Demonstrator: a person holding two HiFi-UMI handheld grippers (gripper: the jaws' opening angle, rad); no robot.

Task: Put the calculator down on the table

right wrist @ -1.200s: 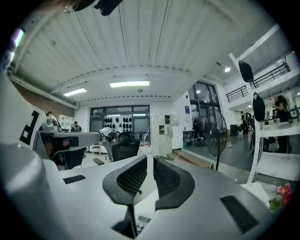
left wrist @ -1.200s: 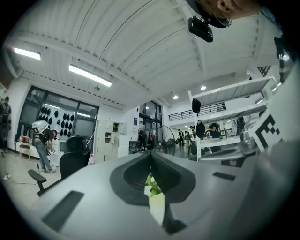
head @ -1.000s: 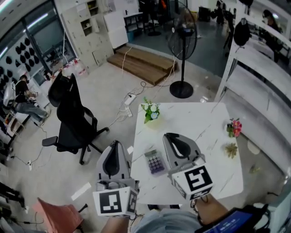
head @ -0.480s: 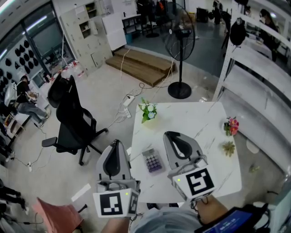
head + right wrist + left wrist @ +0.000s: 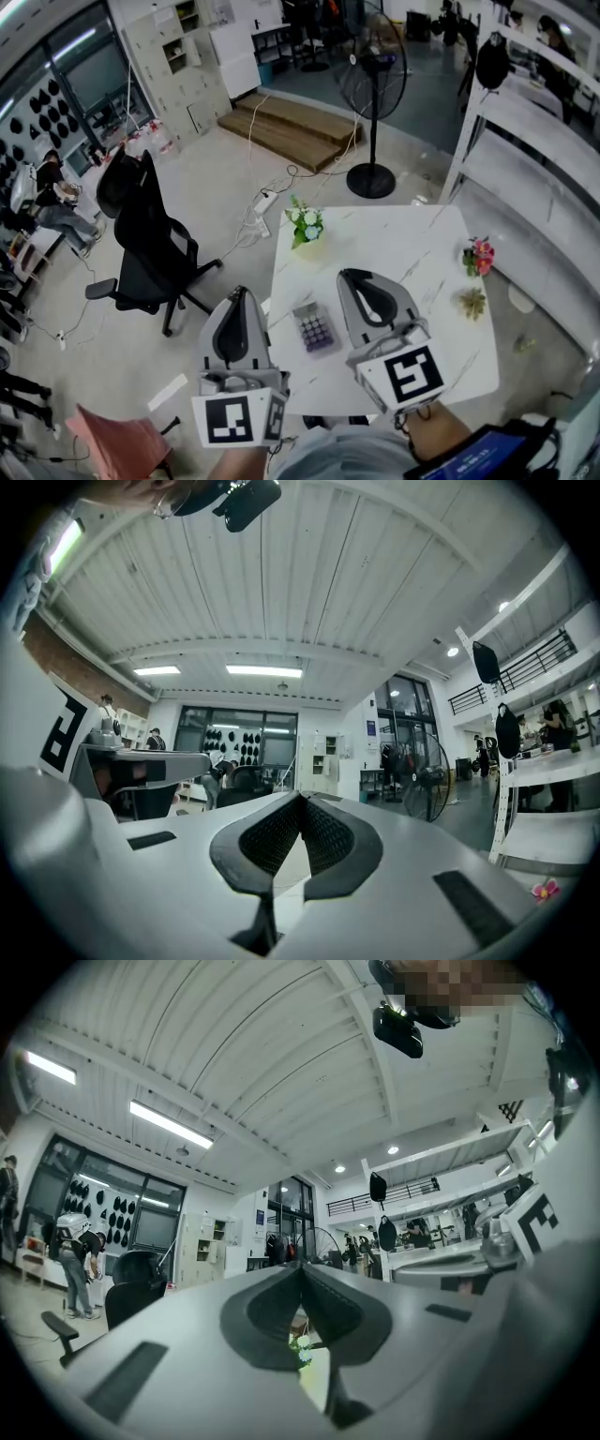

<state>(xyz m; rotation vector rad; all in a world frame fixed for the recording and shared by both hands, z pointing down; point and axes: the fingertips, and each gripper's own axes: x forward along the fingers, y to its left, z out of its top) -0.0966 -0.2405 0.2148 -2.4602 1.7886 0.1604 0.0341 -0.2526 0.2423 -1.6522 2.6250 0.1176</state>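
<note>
The calculator (image 5: 314, 329), grey with purple keys, lies flat on the white marble table (image 5: 403, 246) near its left front edge. No gripper touches it. My left gripper (image 5: 238, 293) hangs just left of the table's edge, over the floor, with its jaws shut and empty. In the left gripper view, the left gripper (image 5: 302, 1266) has its tips pressed together. My right gripper (image 5: 350, 276) hovers over the table just right of the calculator. The right gripper (image 5: 301, 797) is also shut, with nothing between its pads.
White flowers in a pot (image 5: 306, 226) stand at the table's far left corner. Pink flowers (image 5: 481, 256) and a small plant (image 5: 472, 304) sit near the right edge. A black office chair (image 5: 150, 242) is on the left, a standing fan (image 5: 375, 89) beyond the table, and white shelving (image 5: 525, 127) on the right.
</note>
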